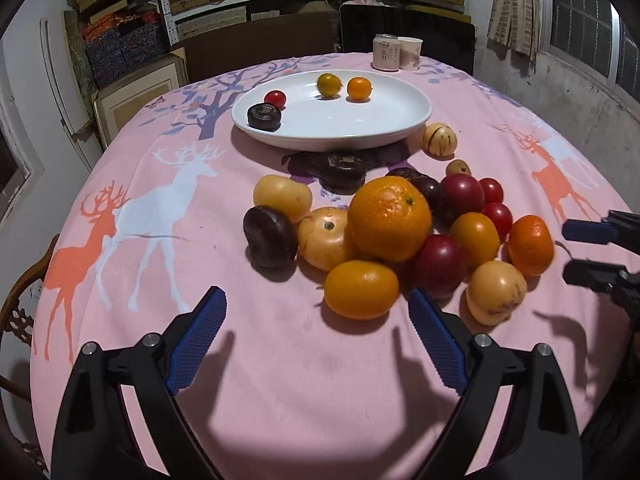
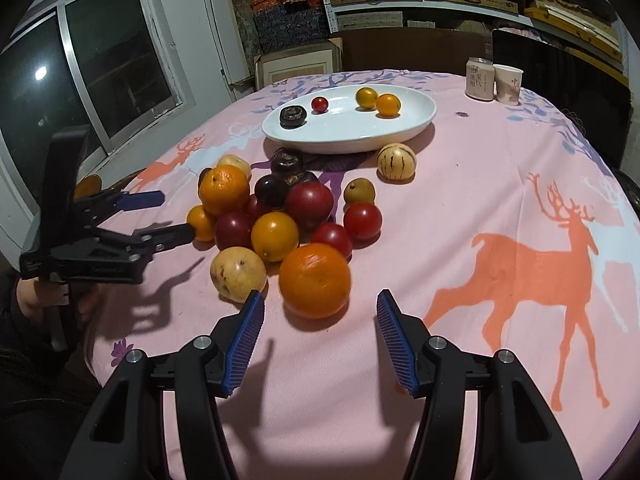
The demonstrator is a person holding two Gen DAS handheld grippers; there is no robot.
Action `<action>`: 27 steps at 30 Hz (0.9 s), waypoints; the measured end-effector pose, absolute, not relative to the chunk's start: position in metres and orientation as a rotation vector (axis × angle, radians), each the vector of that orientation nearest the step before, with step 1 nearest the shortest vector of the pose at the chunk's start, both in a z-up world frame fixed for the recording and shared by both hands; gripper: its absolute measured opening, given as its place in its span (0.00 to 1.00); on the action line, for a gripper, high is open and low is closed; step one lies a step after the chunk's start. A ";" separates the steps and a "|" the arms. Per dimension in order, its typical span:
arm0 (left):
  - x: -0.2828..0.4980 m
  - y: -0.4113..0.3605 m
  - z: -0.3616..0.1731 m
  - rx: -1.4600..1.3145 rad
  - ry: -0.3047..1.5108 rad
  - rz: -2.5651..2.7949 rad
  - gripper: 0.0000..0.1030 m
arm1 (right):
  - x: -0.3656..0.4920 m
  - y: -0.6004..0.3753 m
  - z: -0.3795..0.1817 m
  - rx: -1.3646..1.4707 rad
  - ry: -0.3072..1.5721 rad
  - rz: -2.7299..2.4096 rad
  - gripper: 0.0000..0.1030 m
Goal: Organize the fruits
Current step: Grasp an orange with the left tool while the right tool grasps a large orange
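A heap of fruit lies on the pink cloth: a big orange (image 1: 389,218), a small orange fruit (image 1: 361,289), red tomatoes (image 1: 462,194), yellow and dark ones. My left gripper (image 1: 318,295) is open just short of the small orange fruit, nothing between its pads. In the right wrist view my right gripper (image 2: 320,296) is open with an orange (image 2: 315,280) just beyond its tips, untouched. The white plate (image 1: 400,130) (image 2: 404,136) behind the heap holds a dark fruit (image 1: 264,117), a red tomato and two small yellow-orange fruits. Each gripper shows in the other's view: right (image 1: 588,252), left (image 2: 176,216).
A striped pale melon (image 1: 439,140) and a small brown fruit (image 1: 458,167) lie right of the plate. A can (image 2: 480,79) and a paper cup (image 2: 508,84) stand at the far edge. A wooden chair (image 1: 24,280) sits at the table's left. Shelves of boxes fill the back wall.
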State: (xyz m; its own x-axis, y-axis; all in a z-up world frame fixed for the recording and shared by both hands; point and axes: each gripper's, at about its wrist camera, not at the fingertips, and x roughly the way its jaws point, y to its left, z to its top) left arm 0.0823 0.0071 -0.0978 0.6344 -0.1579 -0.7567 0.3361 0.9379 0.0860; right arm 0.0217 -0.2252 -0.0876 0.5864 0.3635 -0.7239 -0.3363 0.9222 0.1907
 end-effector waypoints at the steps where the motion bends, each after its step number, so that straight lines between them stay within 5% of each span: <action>1: 0.086 0.004 -0.100 0.231 0.845 -0.290 0.82 | 0.021 -0.225 -0.088 0.033 0.853 0.406 0.57; 6: 0.096 -0.008 -0.112 0.254 0.896 -0.341 0.43 | 0.021 -0.227 -0.090 0.030 0.857 0.381 0.57; 20: 0.065 0.000 -0.102 0.217 0.867 -0.385 0.42 | 0.051 -0.209 -0.097 0.046 0.883 0.408 0.57; 22: 0.063 0.001 -0.100 0.210 0.863 -0.384 0.42 | 0.054 -0.205 -0.100 0.029 0.890 0.413 0.43; 27: 0.058 0.003 -0.093 0.197 0.845 -0.392 0.42 | 0.045 -0.210 -0.095 0.028 0.841 0.392 0.42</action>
